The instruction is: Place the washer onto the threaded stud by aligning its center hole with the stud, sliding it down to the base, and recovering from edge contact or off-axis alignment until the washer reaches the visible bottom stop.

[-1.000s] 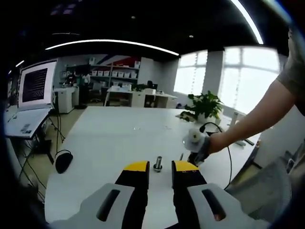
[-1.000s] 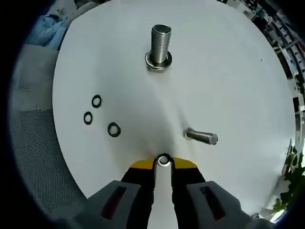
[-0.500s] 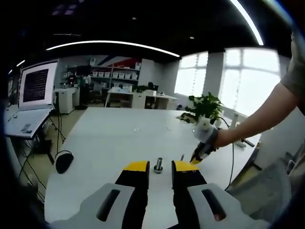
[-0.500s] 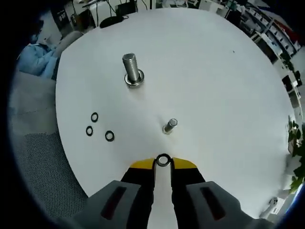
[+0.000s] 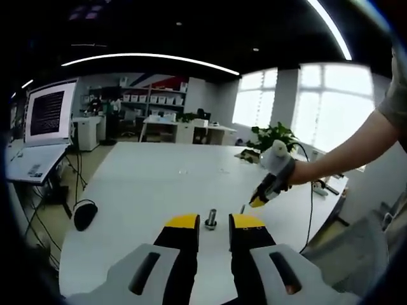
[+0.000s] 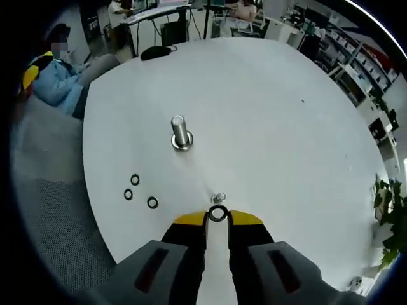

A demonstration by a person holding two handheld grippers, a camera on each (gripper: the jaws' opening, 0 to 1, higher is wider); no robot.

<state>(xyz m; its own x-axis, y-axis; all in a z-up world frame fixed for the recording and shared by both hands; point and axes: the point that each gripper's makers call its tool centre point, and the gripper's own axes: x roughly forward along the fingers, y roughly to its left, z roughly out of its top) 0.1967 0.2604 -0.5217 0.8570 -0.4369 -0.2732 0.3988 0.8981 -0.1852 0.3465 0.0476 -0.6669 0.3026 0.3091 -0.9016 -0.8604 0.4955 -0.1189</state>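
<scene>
Hovering right gripper, pinching washer

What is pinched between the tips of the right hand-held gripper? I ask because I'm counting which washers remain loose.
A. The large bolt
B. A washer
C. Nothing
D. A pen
B: in the right gripper view a washer sits clamped between the yellow tips of the right hand-held gripper, while three loose washers lie on the table.
</scene>
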